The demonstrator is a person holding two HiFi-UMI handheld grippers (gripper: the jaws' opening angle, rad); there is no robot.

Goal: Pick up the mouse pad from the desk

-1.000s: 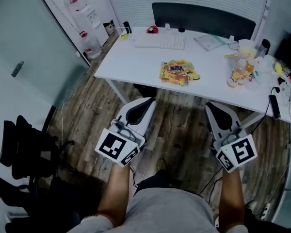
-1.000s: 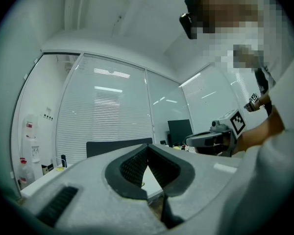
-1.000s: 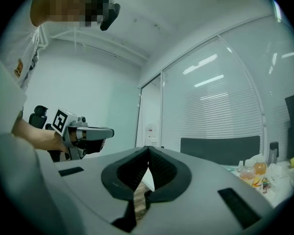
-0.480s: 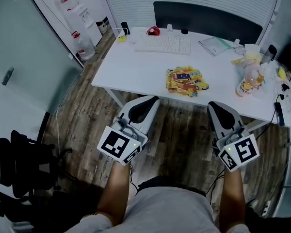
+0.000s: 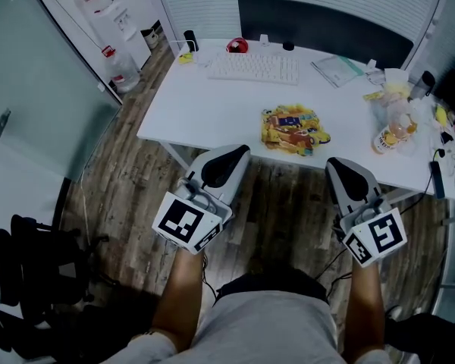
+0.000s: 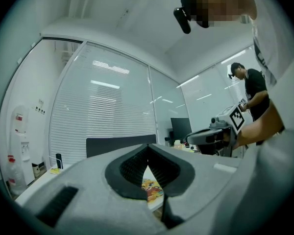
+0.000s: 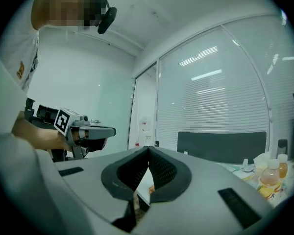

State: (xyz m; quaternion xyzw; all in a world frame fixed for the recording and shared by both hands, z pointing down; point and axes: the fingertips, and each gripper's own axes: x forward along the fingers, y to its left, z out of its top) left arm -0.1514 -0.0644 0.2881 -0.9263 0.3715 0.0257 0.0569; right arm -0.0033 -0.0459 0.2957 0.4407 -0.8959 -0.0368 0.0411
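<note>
Left gripper: the grey two-jaw gripper (image 5: 239,152) in the person's left hand has its jaws together at the tips and nothing clamped between them. It points level towards the tabletop, with its tip at the near edge in the head view.
Right gripper: the matching grey gripper (image 5: 335,163) also has its jaws closed and holds nothing. It points the same way, just right of the mouse pad's line.
Mouse pad: a flat, irregularly shaped pad printed in yellow, orange and blue (image 5: 294,130). It lies on the tabletop close to the near edge, ahead of and between the two grippers, and neither touches it.
Tabletop: a white rectangular desk surface (image 5: 205,112).
Keyboard: a white keyboard (image 5: 254,68) at the far side, well apart from the mouse pad.
Bottle: a clear plastic bottle of orange drink (image 5: 387,136), upright to the right of the mouse pad.
Floor: dark wood-pattern planks (image 5: 136,180) beneath both grippers.
</note>
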